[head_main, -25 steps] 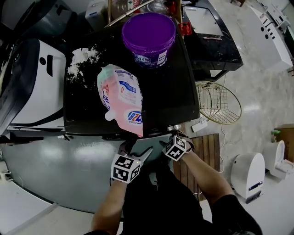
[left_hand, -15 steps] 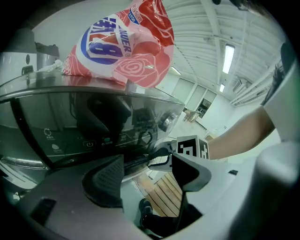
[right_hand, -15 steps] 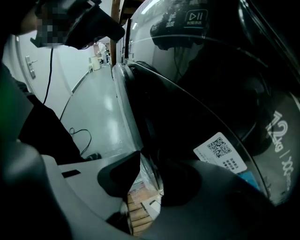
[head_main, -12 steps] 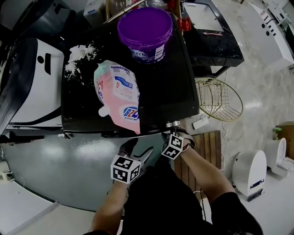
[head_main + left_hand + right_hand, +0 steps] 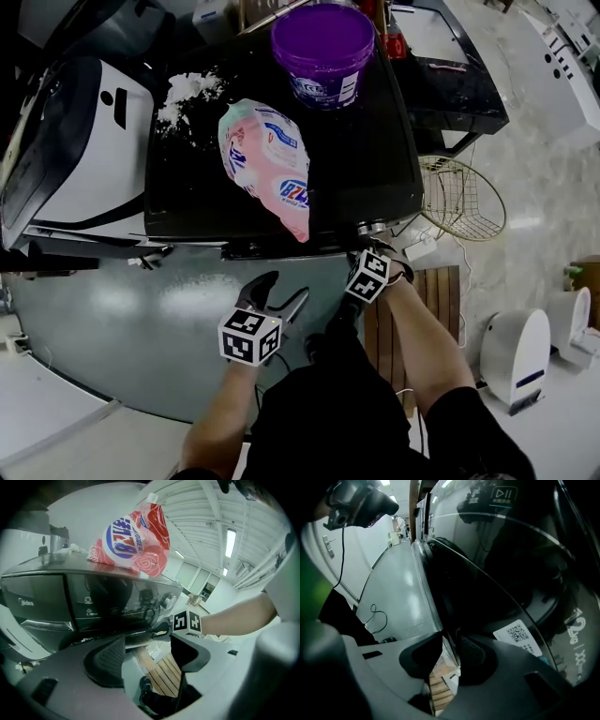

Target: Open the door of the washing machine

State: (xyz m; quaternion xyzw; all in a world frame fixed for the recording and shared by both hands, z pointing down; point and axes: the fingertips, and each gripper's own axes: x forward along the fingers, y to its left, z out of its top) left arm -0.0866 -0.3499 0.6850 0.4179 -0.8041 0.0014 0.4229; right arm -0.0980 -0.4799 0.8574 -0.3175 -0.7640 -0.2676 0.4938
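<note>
Clearly, the washing machine (image 5: 93, 599) bears "Midea" on its panel and a QR sticker (image 5: 516, 633) on its door (image 5: 497, 573); the right gripper (image 5: 449, 656) is clamped on the door's rim at the machine's front, as a second ago; the left gripper (image 5: 147, 656) hangs beside it, jaws apart and empty.

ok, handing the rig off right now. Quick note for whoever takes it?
Left gripper: open, empty, held in front of the washing machine.
Right gripper: jaws closed down on the rim of the door, at the machine's front right.
On the machine's top: pink detergent pouch, purple bucket, spilled white powder.
Done: grip on the door. Can't tell whether the latch has released.
Left: pull the door out and swing it open, probably with the right gripper alone.
</note>
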